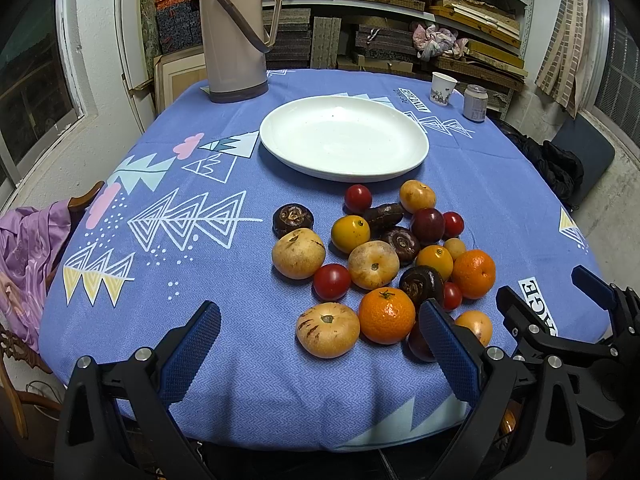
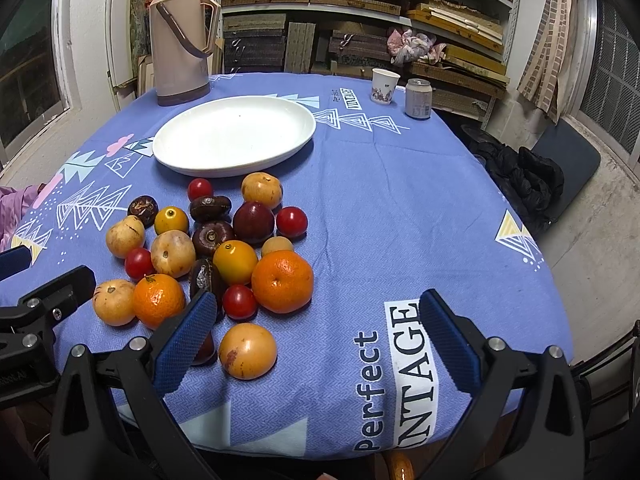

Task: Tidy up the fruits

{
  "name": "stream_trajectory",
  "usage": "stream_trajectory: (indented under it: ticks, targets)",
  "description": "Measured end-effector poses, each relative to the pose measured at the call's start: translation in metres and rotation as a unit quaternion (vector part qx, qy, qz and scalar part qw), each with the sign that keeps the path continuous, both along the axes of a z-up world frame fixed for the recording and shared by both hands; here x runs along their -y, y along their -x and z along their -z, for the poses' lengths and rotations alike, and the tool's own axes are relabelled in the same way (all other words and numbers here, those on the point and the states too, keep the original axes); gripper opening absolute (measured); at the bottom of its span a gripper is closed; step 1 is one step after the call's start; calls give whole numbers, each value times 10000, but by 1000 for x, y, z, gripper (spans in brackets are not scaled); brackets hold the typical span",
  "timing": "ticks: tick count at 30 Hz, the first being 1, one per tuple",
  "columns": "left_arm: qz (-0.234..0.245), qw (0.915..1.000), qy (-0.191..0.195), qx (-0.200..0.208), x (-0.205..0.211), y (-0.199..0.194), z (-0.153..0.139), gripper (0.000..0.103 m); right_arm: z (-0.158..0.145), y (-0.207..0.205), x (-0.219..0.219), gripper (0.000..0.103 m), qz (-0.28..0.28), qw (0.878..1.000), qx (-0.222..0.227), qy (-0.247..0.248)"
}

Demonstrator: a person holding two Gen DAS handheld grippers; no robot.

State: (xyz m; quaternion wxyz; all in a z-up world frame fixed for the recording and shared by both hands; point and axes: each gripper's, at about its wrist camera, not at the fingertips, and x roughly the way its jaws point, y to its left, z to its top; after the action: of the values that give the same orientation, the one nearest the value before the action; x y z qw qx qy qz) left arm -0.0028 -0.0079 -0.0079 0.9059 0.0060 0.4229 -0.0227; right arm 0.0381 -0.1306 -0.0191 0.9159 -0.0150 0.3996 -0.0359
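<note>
- Left wrist view: left gripper (image 1: 320, 344) low over the near table edge, jaws wide apart, nothing held; blue ribbed pads (image 1: 192, 350).
- Table under a blue tablecloth (image 1: 200, 272) printed with white triangle trees, pink clouds, yellow zigzags.
- Fruit pile (image 1: 384, 256) loose on the cloth, right of centre, between the near edge and the white plate (image 1: 344, 138); the plate is bare and just behind the pile.
- Pile mix: two mandarins, small red tomatoes, yellow-orange round fruit, tan russet fruit, dark brown water-chestnut-like pieces, dark plums.
- Nearest mandarin (image 1: 386, 315) touches a tan fruit (image 1: 327, 329) on its left; both sit between the open fingers.
- Beige thermos (image 1: 236, 32) upright at the far left of the table; paper cup (image 1: 443, 87) and drink can (image 1: 475, 102) at the far right, side by side.
- Room: shelves (image 1: 420, 8) stacked with flat boxes and boards behind, window at left, purple cloth (image 1: 28, 264) on a chair at left, dark jacket (image 1: 556, 164) on a chair at right.
- Right gripper (image 1: 560, 304) seen at the right edge.
- Right wrist view: right gripper (image 2: 318, 340) jaws spread apart, empty, over the "Perfect VINTAGE" print (image 2: 404, 380).
- A yellow-orange fruit (image 2: 247, 350) lies just inside its left finger; the larger mandarin (image 2: 282, 281) sits beyond it.
- Pile is left of centre here; plate behind it, thermos far left, cup and can far right.
- Concrete floor, mesh window at right.
</note>
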Motion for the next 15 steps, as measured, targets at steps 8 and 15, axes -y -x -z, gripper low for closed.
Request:
stream_trajectory:
  ticks: [8, 15]
  targets:
    - [-36, 10000, 83, 27, -4, -1, 1, 100, -1, -1, 10, 99, -26, 10000, 57, -32]
    - [-91, 9997, 189, 117, -20, -7, 7, 100, 2, -5, 27, 99, -604, 9977, 100, -294]
